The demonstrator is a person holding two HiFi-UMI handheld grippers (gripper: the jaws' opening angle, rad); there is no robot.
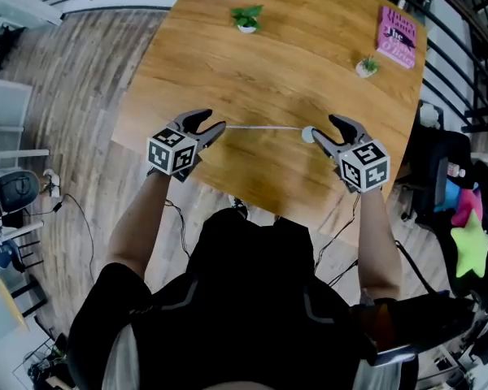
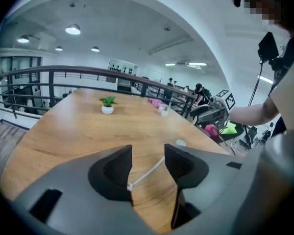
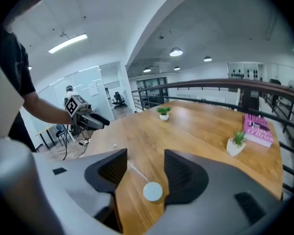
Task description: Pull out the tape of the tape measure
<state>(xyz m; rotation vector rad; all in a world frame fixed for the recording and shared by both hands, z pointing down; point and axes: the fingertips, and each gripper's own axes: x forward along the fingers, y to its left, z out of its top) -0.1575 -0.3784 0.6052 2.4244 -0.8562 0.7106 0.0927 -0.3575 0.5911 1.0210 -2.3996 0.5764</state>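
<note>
A small round white tape measure [image 1: 308,134] lies on the wooden table [image 1: 293,47], with its thin white tape [image 1: 264,127] drawn out to the left across the wood. My left gripper [image 1: 214,123] hovers over the tape's free end [image 2: 130,186], open, with no pad touching it. My right gripper [image 1: 324,128] is open just above the round case [image 3: 152,191], which shows between and below its jaws. In the left gripper view the tape [image 2: 149,173] runs away toward the case [image 2: 180,143]. My left gripper [image 2: 148,153] and right gripper [image 3: 146,160] hold nothing.
Two small potted plants [image 1: 246,18] [image 1: 367,66] and a pink book [image 1: 398,36] stand on the far half of the table. A dark railing [image 1: 451,31] runs along the right side, with chairs and a green star-shaped thing [image 1: 472,246] beyond. The table's near edge is right by the person's body.
</note>
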